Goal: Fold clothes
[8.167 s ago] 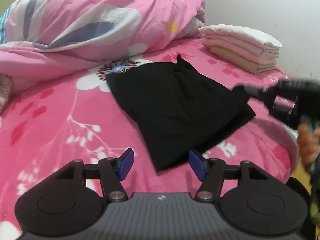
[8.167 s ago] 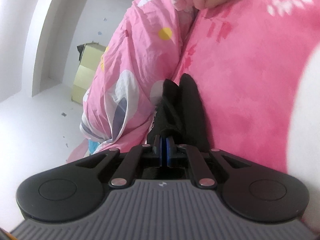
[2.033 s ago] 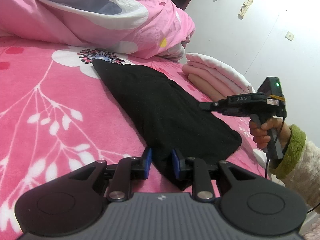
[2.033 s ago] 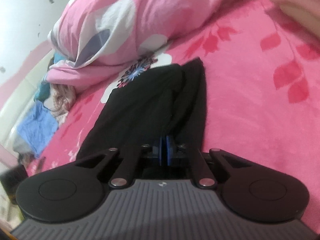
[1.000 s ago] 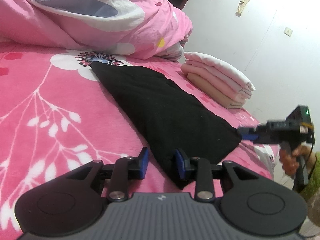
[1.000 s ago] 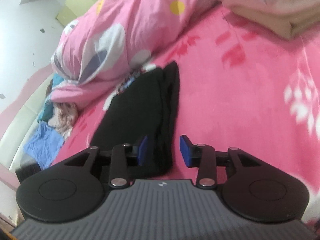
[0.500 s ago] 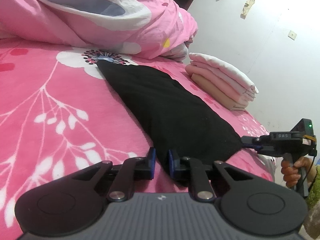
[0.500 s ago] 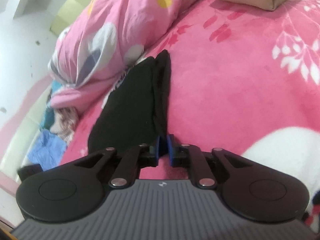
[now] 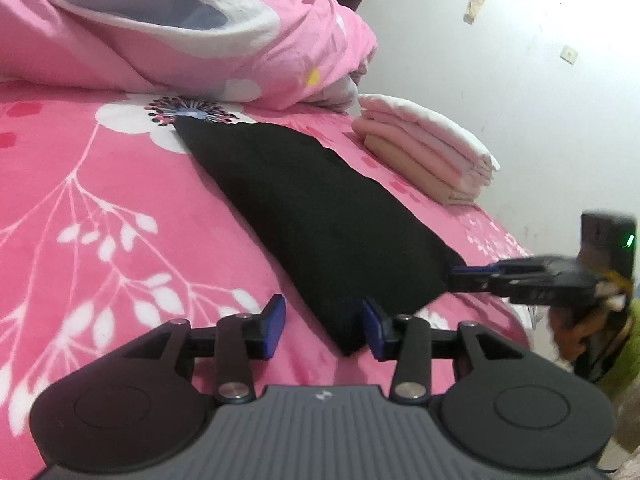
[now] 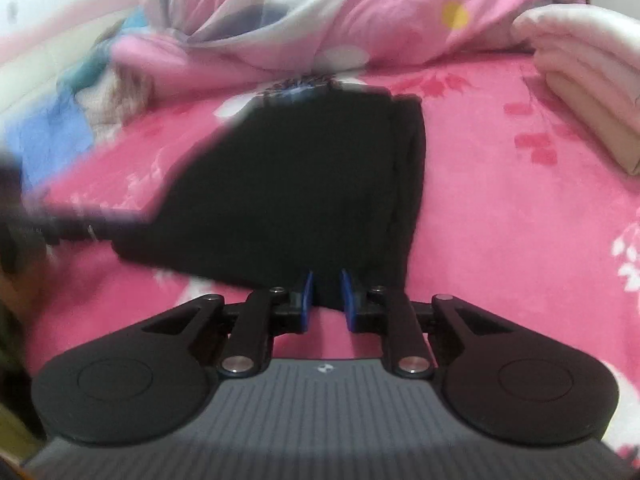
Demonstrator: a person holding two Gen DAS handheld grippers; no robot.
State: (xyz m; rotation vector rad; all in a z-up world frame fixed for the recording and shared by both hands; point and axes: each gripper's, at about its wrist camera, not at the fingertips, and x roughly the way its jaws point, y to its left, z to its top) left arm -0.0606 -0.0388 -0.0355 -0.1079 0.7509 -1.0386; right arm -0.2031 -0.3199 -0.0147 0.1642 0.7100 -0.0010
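A black garment (image 9: 320, 216), folded into a long strip, lies flat on the pink flowered bedspread (image 9: 80, 208). My left gripper (image 9: 323, 329) sits at its near corner, and the jaws are opening. That corner lies between the pads, close to the right pad (image 9: 372, 330) and clear of the left one. In the right wrist view my right gripper (image 10: 327, 300) holds the near edge of the black garment (image 10: 320, 184) with its pads narrow on the cloth. From the left wrist view the right gripper (image 9: 454, 278) meets the garment's right corner, carried by a hand (image 9: 576, 340).
A bunched pink duvet (image 9: 180, 32) fills the back of the bed. A stack of folded pale pink and cream clothes (image 9: 428, 160) sits at the far right by the white wall (image 9: 540, 100). Loose blue and mixed clothes (image 10: 52, 132) lie far left.
My left jaws, nearly closed around the garment's corner half a second ago, have spread apart. The right gripper rolled level, shifted along the near edge, and narrowed from spread onto the cloth.
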